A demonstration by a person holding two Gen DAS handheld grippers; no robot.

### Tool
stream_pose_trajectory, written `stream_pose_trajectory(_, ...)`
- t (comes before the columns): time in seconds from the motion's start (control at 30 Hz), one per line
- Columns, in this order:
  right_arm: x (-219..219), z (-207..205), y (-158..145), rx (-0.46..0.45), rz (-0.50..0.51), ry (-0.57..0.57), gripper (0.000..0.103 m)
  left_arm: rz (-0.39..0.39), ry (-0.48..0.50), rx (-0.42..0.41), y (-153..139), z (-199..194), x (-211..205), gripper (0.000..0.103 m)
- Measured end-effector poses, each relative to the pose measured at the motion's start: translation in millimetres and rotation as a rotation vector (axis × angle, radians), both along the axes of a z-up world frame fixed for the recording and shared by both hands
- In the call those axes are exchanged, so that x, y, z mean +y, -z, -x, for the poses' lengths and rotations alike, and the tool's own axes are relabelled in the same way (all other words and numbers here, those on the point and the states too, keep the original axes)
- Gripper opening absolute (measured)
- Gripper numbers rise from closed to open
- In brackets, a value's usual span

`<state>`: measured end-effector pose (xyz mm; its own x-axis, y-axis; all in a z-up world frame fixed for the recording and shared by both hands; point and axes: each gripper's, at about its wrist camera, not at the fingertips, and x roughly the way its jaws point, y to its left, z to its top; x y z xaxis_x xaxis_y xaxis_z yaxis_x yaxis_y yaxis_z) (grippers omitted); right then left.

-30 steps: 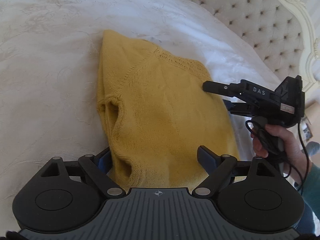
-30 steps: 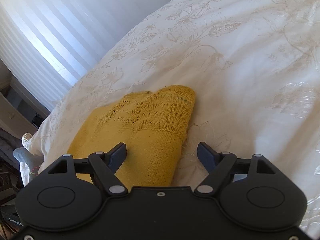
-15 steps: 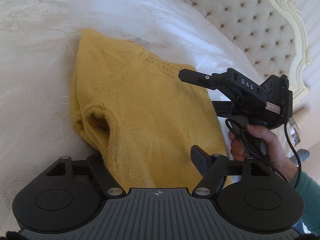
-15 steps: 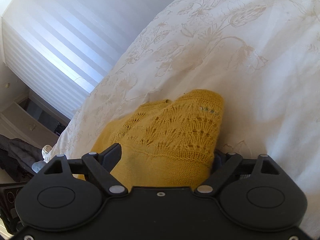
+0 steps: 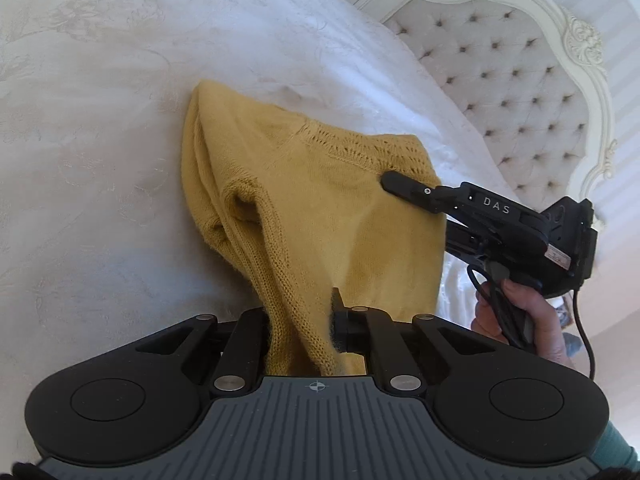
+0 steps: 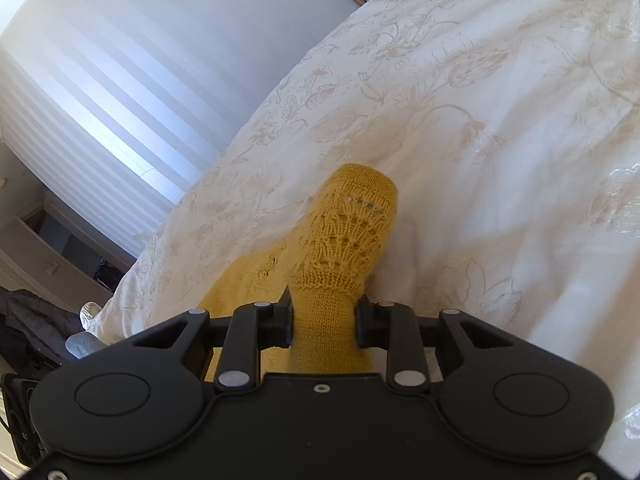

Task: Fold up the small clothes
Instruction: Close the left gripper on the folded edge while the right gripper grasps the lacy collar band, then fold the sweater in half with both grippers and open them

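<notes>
Mustard-yellow knitted sweater (image 5: 320,208) with a lace yoke lies folded on the white embroidered bedspread (image 5: 100,160). Left gripper (image 5: 298,328), at 6 o'clock, pinches its near hem; right gripper (image 6: 324,320) clamps the edge below the lace, entering from 3 o'clock in the left view.

Mustard-yellow lace-knit sweater (image 5: 320,208); white, seemingly floral-embroidered bedspread (image 6: 500,92)

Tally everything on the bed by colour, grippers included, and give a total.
Yellow: 1, the knitted sweater.
Black: 2, the left gripper and the right gripper, each shut on the sweater.
White: 1, the embroidered bedspread under it all.
Total: 4.
</notes>
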<state>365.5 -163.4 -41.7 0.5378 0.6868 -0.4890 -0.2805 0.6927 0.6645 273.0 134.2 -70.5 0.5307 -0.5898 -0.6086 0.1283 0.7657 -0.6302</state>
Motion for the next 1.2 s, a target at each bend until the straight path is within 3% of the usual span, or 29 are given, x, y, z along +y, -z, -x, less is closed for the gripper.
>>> stream_pose_trajectory(0.27,-17,83,-34,0.037,0.055,-0.014,0.036,0.028,0.082,-0.025,-24,69,-20,0.011)
stream_pose_trajectory(0.5,-43,166,-24,0.166,0.073,-0.013,0.036,0.052,0.134,0.037,-12,142,-39,0.011)
stream_pose_trajectory(0.6,-48,193,-6,0.197,0.140,-0.004,0.038,-0.025,0.164,0.079,8,164,-50,0.012)
stream_pose_trajectory(0.67,-50,206,12,0.212,0.222,0.028,0.042,-0.118,0.168,0.111,23,172,-57,0.015)
stream_pose_trajectory(0.73,-55,216,22,0.199,0.226,0.074,0.046,-0.242,0.166,0.089,32,184,-61,0.018)
stream_pose_trajectory(0.77,-59,220,23,0.194,0.204,0.099,0.046,-0.267,0.163,0.058,32,190,-60,0.021)
stream_pose_trajectory(1.0,-66,237,14,0.146,0.191,0.205,0.052,-0.377,0.116,-0.010,16,207,-39,0.026)
stream_pose_trajectory(1.1,-70,251,4,0.100,0.218,0.244,0.055,-0.454,0.112,-0.096,-3,218,-42,0.026)
stream_pose_trajectory(1.2,-75,260,-6,0.052,0.235,0.273,0.055,-0.468,0.119,-0.201,-28,220,-46,0.027)
